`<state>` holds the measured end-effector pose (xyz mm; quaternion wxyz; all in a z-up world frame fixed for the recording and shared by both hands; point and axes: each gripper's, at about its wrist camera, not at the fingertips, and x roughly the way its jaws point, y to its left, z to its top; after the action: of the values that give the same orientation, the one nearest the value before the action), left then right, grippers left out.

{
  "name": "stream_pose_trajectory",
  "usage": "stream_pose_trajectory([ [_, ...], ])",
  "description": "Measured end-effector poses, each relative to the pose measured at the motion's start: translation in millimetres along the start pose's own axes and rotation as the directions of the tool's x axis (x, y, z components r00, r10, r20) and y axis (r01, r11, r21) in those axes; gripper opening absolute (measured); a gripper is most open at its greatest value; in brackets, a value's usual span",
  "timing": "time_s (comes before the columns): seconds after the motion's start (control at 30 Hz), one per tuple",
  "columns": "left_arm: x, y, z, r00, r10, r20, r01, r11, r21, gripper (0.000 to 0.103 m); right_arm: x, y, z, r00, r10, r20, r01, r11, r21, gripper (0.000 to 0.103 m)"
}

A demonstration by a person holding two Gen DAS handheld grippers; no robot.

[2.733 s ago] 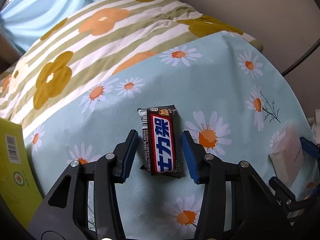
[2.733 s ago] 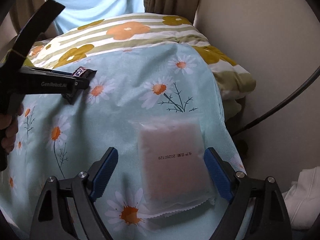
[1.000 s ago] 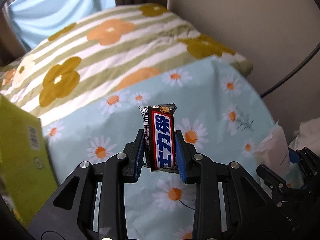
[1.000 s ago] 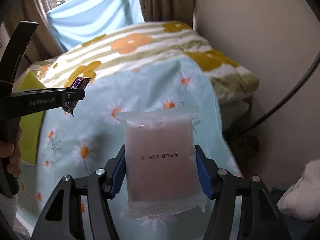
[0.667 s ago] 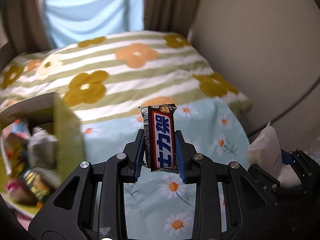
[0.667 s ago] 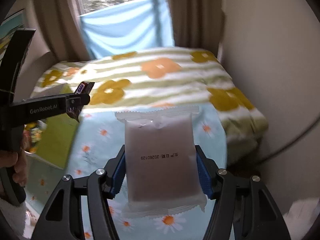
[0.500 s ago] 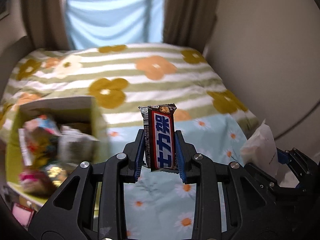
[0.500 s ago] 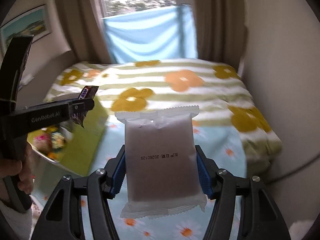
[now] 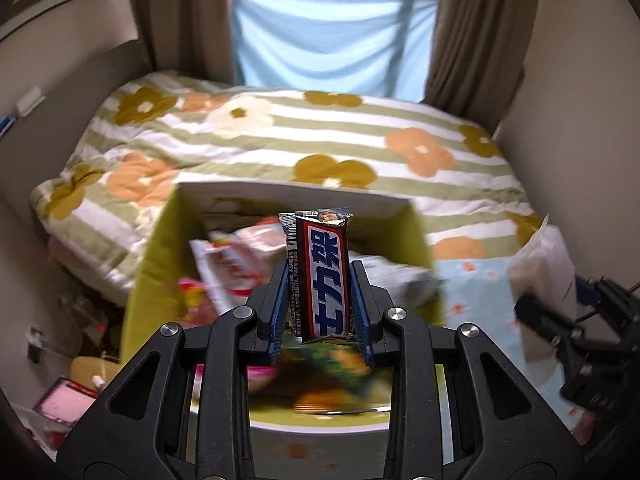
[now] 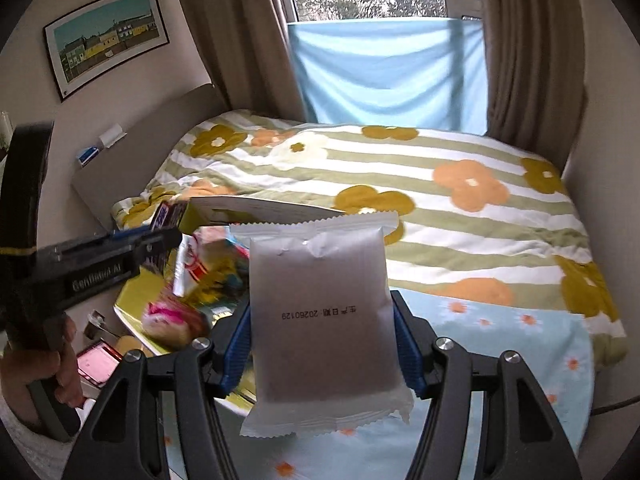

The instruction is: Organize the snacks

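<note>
Both tools have swung away from the daisy cloth (image 9: 480, 312) where the snacks lay a moment ago and now hang over the green box (image 9: 148, 280), each carrying its snack with it. Left tool (image 9: 319, 300) is clamped on the bar (image 9: 322, 276), its blue pads pressing the wrapper's two long edges; the bar stands upright between them, its top end above the fingertips, over the open box. Inside the box lie several snack packs (image 9: 232, 264), blurred, among them a red-and-white bag and something pink. Right tool (image 10: 322, 344) grips the pouch (image 10: 320, 320), a frosted pale packet with a printed date line, held upright with its crimped top edge up and its lower seam hanging below the pads. In the right view the left tool (image 10: 160, 240) reaches in from the left edge with the bar's end showing at its tip, above the box's (image 10: 132, 292) near corner, and a hand (image 10: 44, 364) holds its handle. The box sits on the bed at the edge of the daisy cloth, with the striped flower quilt (image 10: 440, 208) beyond it, then a blue sheet (image 10: 388, 68) hung across the window between brown curtains. A framed picture (image 10: 108, 36) hangs on the wall at left.
</note>
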<state>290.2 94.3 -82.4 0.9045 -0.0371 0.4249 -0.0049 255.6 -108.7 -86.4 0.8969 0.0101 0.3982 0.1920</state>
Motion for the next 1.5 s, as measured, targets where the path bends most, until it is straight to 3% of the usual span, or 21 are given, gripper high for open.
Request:
stream_pose_trajectory([
  [0.2,35.4,65.5,-4.9,0.997,0.022,-0.069,-0.020,1.000,0.024,0.026,40.5,38.8,11.0,0.999,-0.010,-0.036,0.011,1.000,0.029,0.058],
  [0.4,68.0,77.5,-13.7,0.990,-0.005,-0.142,0.020,0.994,0.106,0.027,65.7,56.8,6.3,0.995,-0.047,-0.089,0.053,0.997,0.061,0.058],
  [0.47,76.0,75.2,-18.7,0.985,-0.003,-0.170,0.028,0.989,0.144,0.042,70.1,58.6,2.8,0.993,-0.054,-0.109,0.062,0.995,0.073,0.058],
  [0.5,77.3,74.0,-21.0,0.984,-0.005,-0.177,0.032,0.988,0.152,0.079,71.8,59.2,1.6,0.991,-0.057,-0.118,0.066,0.995,0.078,0.058],
  [0.53,79.1,74.9,-23.7,0.982,-0.025,-0.186,0.053,0.987,0.148,0.101,73.8,59.4,-0.1,0.990,-0.059,-0.126,0.070,0.994,0.081,0.058],
  [0.73,73.6,89.0,-26.5,0.983,-0.090,-0.163,0.104,0.991,0.083,0.103,75.4,58.1,-3.3,0.989,-0.059,-0.137,0.070,0.995,0.077,0.058],
  [0.97,62.2,91.5,-28.5,0.988,-0.042,-0.146,0.057,0.993,0.107,0.103,85.0,64.5,-2.9,0.985,-0.005,-0.174,0.016,0.998,0.063,0.061],
  [1.0,62.3,91.1,-27.8,0.988,-0.039,-0.147,0.055,0.993,0.108,0.103,87.4,65.6,-6.1,0.983,0.001,-0.185,0.011,0.998,0.062,0.064],
  [1.07,61.5,90.8,-29.8,0.988,-0.038,-0.147,0.054,0.993,0.106,0.103,83.7,66.0,-11.8,0.988,-0.002,-0.156,0.013,0.998,0.066,0.099],
  [1.1,61.1,90.9,-30.7,0.988,-0.036,-0.148,0.052,0.993,0.103,0.103,81.8,65.2,-14.8,0.990,-0.003,-0.142,0.013,0.998,0.069,0.103],
  [1.33,60.3,92.3,-38.4,0.988,-0.030,-0.153,0.044,0.995,0.089,0.103,80.2,50.1,-25.7,0.984,-0.066,-0.164,0.083,0.992,0.098,0.103],
  [1.5,52.9,89.4,-38.0,0.990,-0.043,-0.138,0.055,0.995,0.089,0.103,67.7,47.1,-24.5,0.988,-0.082,-0.131,0.098,0.988,0.118,0.103],
])
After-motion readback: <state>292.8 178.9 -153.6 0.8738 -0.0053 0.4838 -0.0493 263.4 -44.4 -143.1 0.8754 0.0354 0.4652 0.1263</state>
